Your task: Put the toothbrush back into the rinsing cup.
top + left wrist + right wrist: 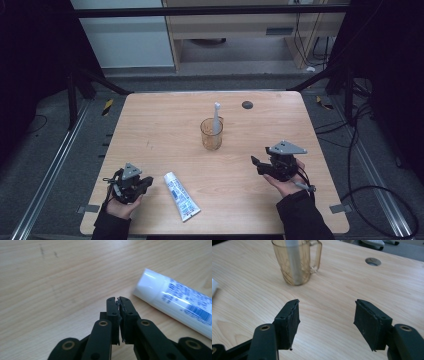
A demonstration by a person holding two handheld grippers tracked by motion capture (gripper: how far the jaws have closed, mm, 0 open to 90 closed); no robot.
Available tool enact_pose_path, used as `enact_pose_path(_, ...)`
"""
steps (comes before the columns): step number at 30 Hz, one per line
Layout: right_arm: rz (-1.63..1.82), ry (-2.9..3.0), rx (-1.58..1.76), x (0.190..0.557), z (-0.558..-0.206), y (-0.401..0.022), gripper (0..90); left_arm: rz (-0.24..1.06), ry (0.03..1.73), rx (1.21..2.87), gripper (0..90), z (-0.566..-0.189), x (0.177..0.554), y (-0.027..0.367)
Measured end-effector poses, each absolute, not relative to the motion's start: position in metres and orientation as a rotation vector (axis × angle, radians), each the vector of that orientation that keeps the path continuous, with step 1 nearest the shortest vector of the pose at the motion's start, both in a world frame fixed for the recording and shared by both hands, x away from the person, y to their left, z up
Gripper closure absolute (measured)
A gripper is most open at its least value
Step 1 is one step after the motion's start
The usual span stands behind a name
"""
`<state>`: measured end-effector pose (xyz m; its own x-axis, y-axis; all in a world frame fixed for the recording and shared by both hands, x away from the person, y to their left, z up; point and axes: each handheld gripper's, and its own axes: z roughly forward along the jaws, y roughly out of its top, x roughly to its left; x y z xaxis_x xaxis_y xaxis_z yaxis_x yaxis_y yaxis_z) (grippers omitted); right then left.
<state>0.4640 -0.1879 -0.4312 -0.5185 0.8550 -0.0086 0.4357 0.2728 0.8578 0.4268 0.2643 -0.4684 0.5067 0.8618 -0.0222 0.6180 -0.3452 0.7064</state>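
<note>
A white toothpaste tube (pixel 181 196) with blue print lies flat on the wooden table (pixel 165 125), near its front edge. My left gripper (pixel 148 181) rests just left of the tube, shut with nothing between its jaws; the left gripper view has the tube (pixel 175 301) to the right of the closed pads (pixel 125 305). An amber see-through mug (pixel 211 133) with a toothbrush (pixel 216 117) upright in it stands mid-table. My right gripper (pixel 256 164) is at the right, open and empty, with the mug (pixel 297 263) ahead of it to the left.
A dark round hole (pixel 247 104) sits in the tabletop near the far edge, also seen as a hole (pixel 373 261) in the right gripper view. Cables (pixel 370 150) lie on the floor to the right. A metal frame runs along both table sides.
</note>
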Motion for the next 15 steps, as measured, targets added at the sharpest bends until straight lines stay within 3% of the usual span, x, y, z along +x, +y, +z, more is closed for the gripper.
enact_pose_path(15,1.097,2.054,1.264,0.456,-0.459,-0.22,24.1,0.28,0.993,2.245,89.4,-0.475,0.394,0.228)
